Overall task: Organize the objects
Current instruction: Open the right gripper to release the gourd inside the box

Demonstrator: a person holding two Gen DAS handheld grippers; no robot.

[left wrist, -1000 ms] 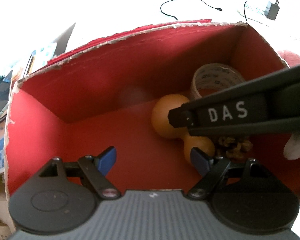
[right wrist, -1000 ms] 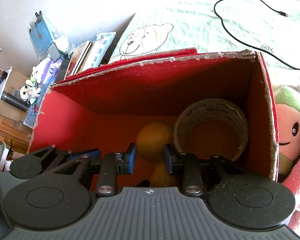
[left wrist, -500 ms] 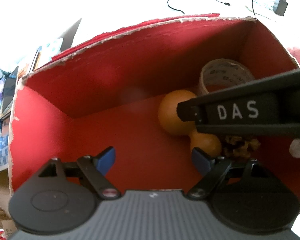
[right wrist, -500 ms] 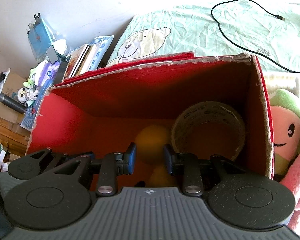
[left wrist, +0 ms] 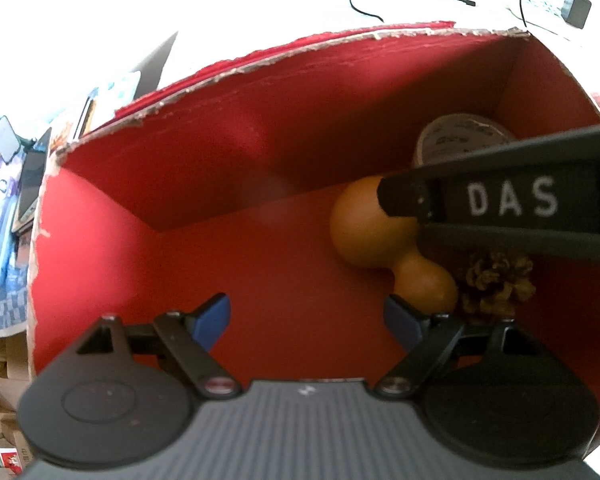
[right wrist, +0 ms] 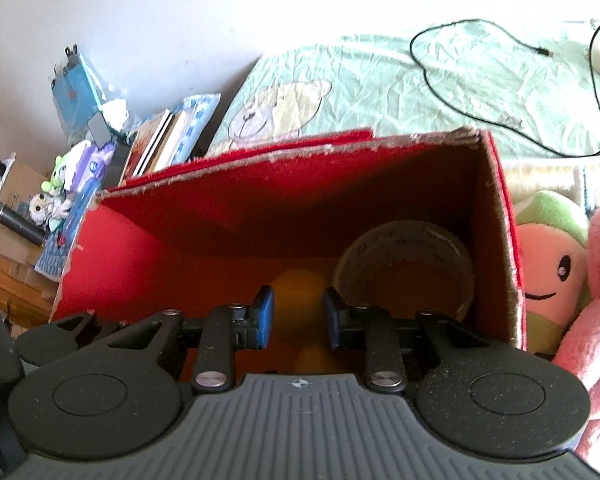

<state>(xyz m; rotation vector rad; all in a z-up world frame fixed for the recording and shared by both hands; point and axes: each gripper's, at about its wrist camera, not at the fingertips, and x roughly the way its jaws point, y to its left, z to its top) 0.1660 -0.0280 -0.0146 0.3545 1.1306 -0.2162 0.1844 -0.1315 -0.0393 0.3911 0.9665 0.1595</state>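
Left gripper [left wrist: 307,318] spread wide and empty above red cardboard box [left wrist: 260,128], right gripper [right wrist: 298,316] partly parted, grasping nothing, smooth orange gourd [left wrist: 374,240] lower right on box floor, scaly pinecone [left wrist: 496,282] touching it, tape roll [right wrist: 404,256] in far right corner, plush toys [right wrist: 556,272] outside right wall.

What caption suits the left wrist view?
Open left gripper above a red box holding a gourd, pine cone and tape roll.

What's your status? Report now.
Left gripper open, empty. Right gripper part open, empty, above gourd. Tape roll and pinecone in red box. Nothing blocking.
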